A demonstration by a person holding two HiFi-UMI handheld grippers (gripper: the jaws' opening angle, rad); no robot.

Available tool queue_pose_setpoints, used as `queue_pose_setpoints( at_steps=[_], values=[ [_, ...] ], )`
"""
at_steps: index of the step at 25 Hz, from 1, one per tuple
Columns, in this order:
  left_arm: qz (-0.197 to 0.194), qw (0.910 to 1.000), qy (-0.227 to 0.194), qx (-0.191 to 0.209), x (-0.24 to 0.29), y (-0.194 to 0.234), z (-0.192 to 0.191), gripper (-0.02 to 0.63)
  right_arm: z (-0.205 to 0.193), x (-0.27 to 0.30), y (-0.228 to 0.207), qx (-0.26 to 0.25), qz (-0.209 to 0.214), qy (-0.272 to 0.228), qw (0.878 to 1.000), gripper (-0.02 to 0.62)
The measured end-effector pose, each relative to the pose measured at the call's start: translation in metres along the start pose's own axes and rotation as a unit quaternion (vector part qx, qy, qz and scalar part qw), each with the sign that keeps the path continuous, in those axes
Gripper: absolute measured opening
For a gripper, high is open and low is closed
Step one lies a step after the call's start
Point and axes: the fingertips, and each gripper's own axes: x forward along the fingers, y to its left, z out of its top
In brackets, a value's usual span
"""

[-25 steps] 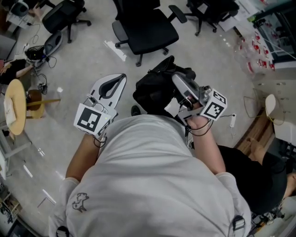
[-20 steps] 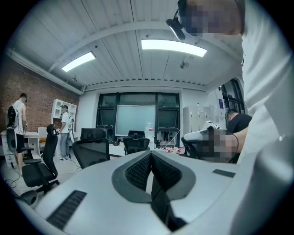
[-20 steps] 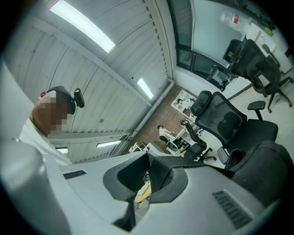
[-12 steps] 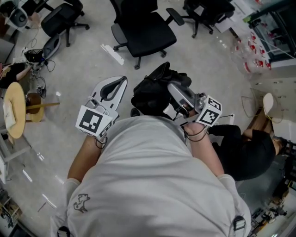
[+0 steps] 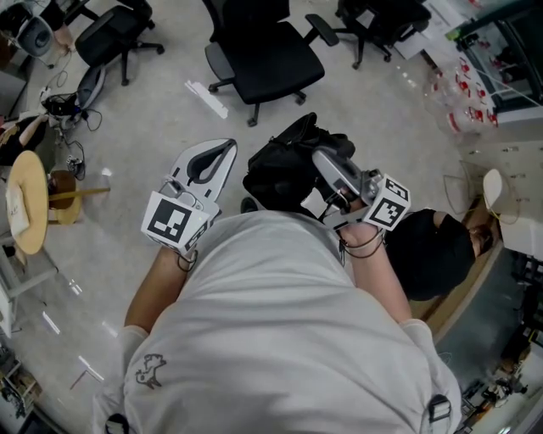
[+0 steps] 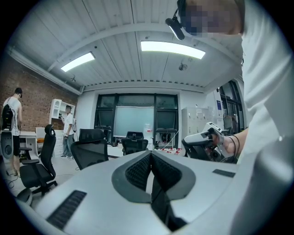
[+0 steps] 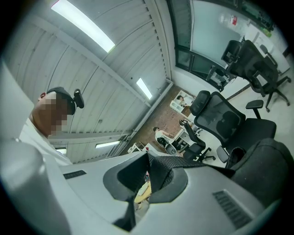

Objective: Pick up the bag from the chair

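Observation:
A black bag [image 5: 276, 174] hangs above the floor in front of my body, clear of the black office chair [image 5: 271, 55] behind it. My right gripper [image 5: 318, 157] is shut on the bag's black webbing strap [image 7: 183, 160], which runs out of the jaws to the bag [image 7: 268, 167] at the lower right of the right gripper view. The chair [image 7: 225, 124] stands empty beyond it. My left gripper [image 5: 227, 146] is held to the left of the bag, shut, with nothing between its jaws [image 6: 150, 155]. The right gripper [image 6: 206, 142] also shows in the left gripper view.
More office chairs [image 5: 119, 30] stand at the back left and back right [image 5: 382, 17]. A round wooden stool [image 5: 25, 199] is at the far left. A person in black [image 5: 433, 254] crouches at my right. Two people [image 6: 11, 124] stand by desks far off.
The right gripper and the hanging bag have shifted slightly across the view. The person in black at the right has moved. The left gripper has kept still.

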Motion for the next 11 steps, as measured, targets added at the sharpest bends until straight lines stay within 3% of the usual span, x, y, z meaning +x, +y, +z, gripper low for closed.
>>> queue_pose_setpoints(
  at_steps=[11],
  values=[
    [-0.002, 1.0000, 0.002, 0.001, 0.0034, 0.0018, -0.0021, 0.012, 0.0062, 0.0021, -0.0028, -0.004, 0.001, -0.001, 1.000, 0.032]
  ],
)
